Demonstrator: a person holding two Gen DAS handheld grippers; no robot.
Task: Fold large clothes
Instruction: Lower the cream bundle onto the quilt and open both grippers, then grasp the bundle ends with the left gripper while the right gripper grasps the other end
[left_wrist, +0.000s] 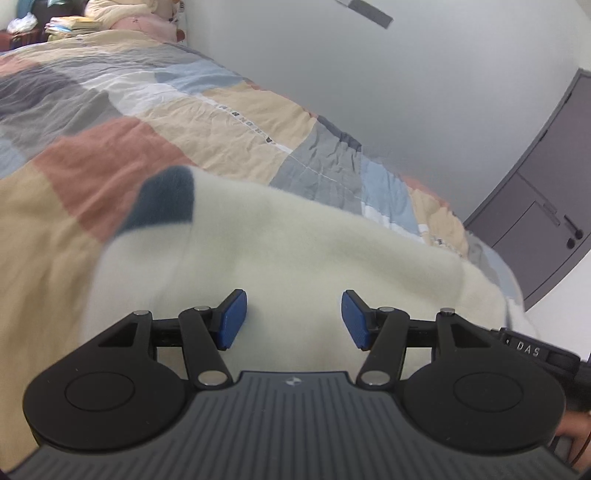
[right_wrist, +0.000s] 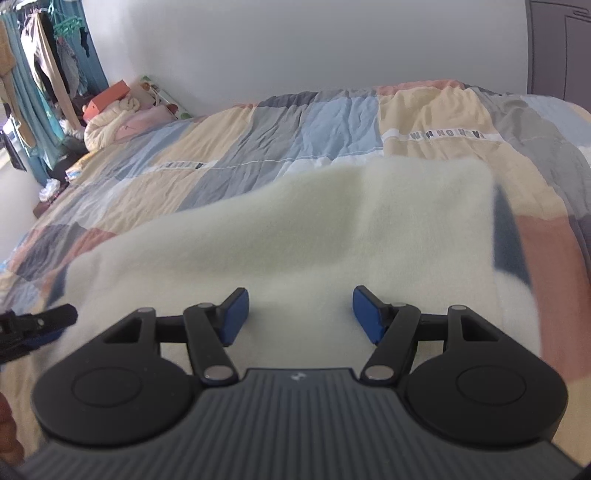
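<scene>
Across the bed (left_wrist: 110, 122), a patchwork quilt in beige, grey, blue and salmon squares covers the mattress, with a plain wall behind. On the quilt lies the cream fleece garment (left_wrist: 295, 240), bearing a dark blue patch (left_wrist: 166, 199) at one edge. Left claw (left_wrist: 293, 319) hovers over the fleece, blue pads parted, nothing gripped. Right claw (right_wrist: 299, 317) likewise stands partly open above the same fleece, empty. Left view also shows a grey cabinet door (left_wrist: 546, 206).
</scene>
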